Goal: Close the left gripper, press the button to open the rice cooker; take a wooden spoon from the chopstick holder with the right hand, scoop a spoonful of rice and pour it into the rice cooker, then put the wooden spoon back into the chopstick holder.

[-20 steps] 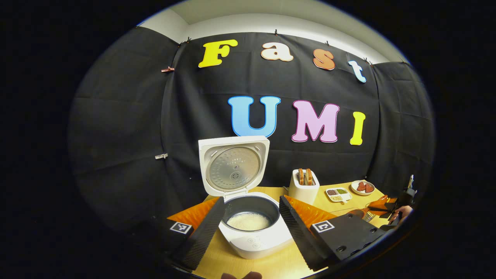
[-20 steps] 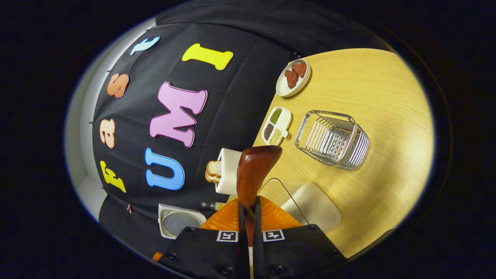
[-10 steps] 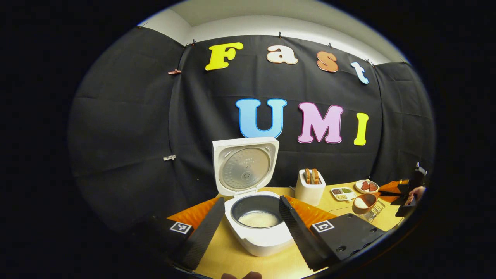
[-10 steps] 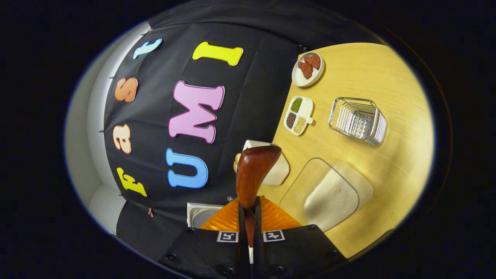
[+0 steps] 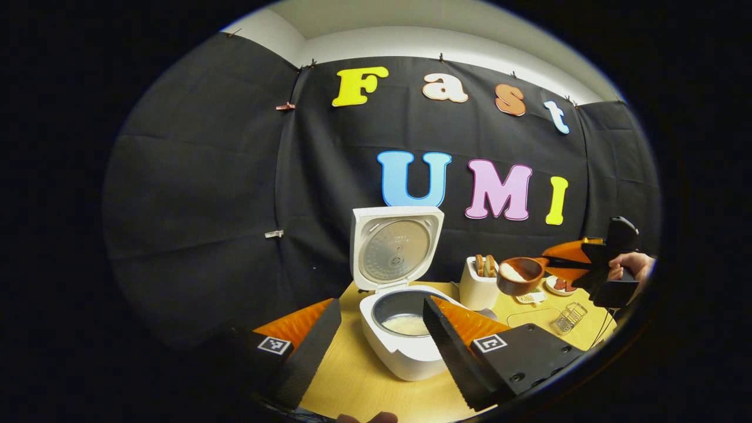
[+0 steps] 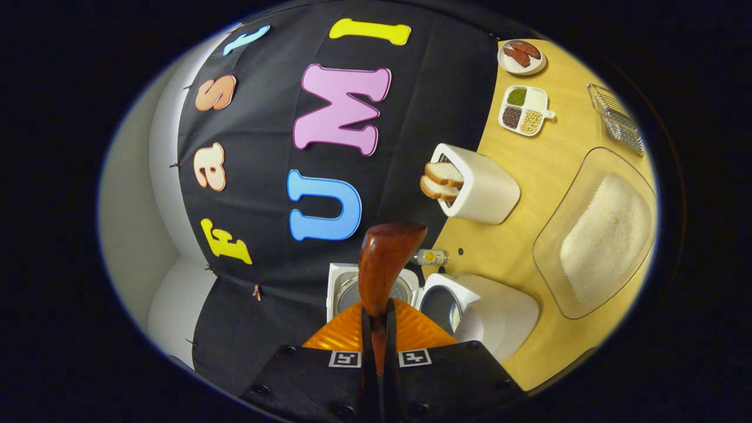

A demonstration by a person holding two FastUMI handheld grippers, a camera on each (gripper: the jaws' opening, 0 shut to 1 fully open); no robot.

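two grippers at work. right gripper (image 6: pixel 376 329) pinching the spoon (image 6: pixel 385 258) by its handle, fingers pressed flat against it on both sides; seen from the left gripper view as the far gripper (image 5: pixel 578 264) held by a hand (image 5: pixel 631 267), spoon (image 5: pixel 520 276) level with a heap of rice in the bowl, well above the table (image 5: pixel 358 382). kept level, likely so no grains spill on the way. left gripper (image 5: pixel 379 346) spread wide, nothing between its fingers, parked low in front of the cooker (image 5: pixel 405 343); probably pulled back to leave room over the pot.

cooker lid (image 5: pixel 396 247) upright and open, so the button step looks done; some rice already at the bottom of the pot. spoon off to the right of the cooker, above the toaster (image 5: pixel 477 288), not yet over the pot. in the right gripper view, cooker (image 6: pixel 470 311) just beyond the spoon's tip, to one side. rice tray (image 6: pixel 599 235) near the table edge, holder (image 6: pixel 617 120) past it, both well apart from the spoon.

next, by the look of it: carrying across over the pot, then tipping; after that, back to the holder. risk of grains sliding off if tilted early.
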